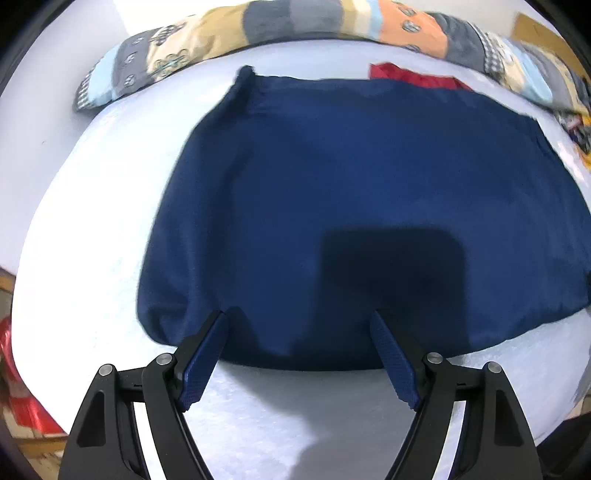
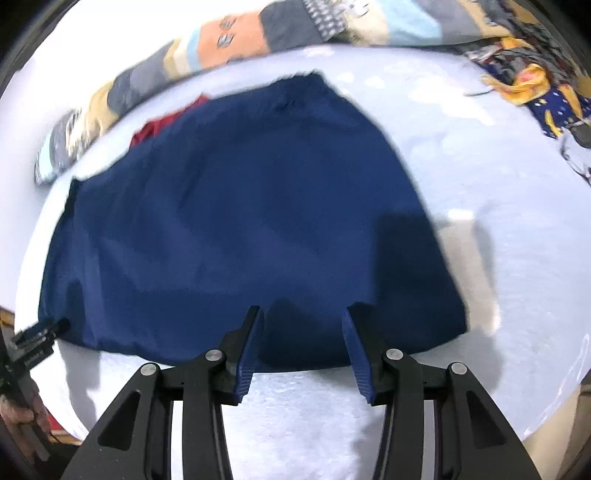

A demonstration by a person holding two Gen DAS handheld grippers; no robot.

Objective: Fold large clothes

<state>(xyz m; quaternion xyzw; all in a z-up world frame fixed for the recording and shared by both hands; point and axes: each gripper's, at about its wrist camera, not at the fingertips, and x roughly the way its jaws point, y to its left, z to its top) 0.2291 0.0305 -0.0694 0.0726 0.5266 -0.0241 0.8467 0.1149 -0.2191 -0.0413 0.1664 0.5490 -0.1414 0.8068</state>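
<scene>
a white bed (image 1: 92, 229) with a faintly textured cover fills both views, and a navy garment (image 1: 351, 206) lies spread flat across its middle. beyond the garment's far edge a patchwork quilt (image 1: 280, 22) in grey, tan, orange and pale blue runs along the back of the bed, against a white wall. a red cloth (image 1: 417, 77) pokes out from behind the garment's far edge, mostly hidden by it. in the right wrist view a crumpled yellow and blue patterned fabric (image 2: 535, 92) sits well apart from the garment, off its far right corner; its shape is hard to make out.

the left tool (image 1: 299, 325) hangs over the garment's near edge with its fingers spread wide, gripping nothing. the right tool (image 2: 303, 317) hovers over the same near edge, likewise released. both views are blurred. at the garment's near left corner in the right wrist view, the left tool's dark tip shows, cut off by the frame. a red object left of the bed in the left wrist view is too blurred to name.
</scene>
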